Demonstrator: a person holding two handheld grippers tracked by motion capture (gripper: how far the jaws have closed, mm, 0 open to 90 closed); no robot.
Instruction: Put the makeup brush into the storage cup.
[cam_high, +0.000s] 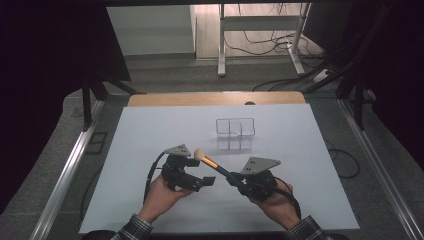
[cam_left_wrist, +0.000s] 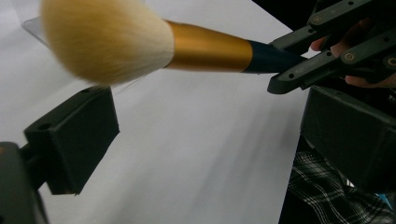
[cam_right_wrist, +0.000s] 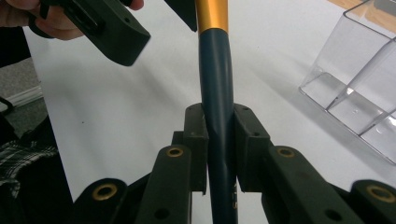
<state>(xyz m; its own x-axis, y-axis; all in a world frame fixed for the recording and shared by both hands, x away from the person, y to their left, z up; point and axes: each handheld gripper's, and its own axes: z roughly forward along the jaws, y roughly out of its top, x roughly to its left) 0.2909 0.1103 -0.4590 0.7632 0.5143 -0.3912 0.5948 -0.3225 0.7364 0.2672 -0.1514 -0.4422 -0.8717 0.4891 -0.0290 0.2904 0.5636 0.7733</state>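
The right gripper (cam_right_wrist: 219, 140) is clamped on the dark-blue, gold-banded makeup brush (cam_high: 214, 164); the left gripper (cam_high: 202, 181), jaws apart, sits beneath its bristles. A clear plastic divided organizer (cam_high: 235, 133) stands beyond both, bare white table (cam_high: 150, 130) all around; lettering unreadable.

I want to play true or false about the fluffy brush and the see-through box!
1. The right tongs are shut on the brush by its dark handle. True.
2. The left tongs are squeezing the bristles. False: they stand open, with the bristles above them, free of their pads.
3. The brush stands inside the clear organizer. False: it is held in the air in front of the organizer.
4. The organizer sits on the white table and has dividers inside. True.
5. The brush has a gold band between bristles and handle. True.
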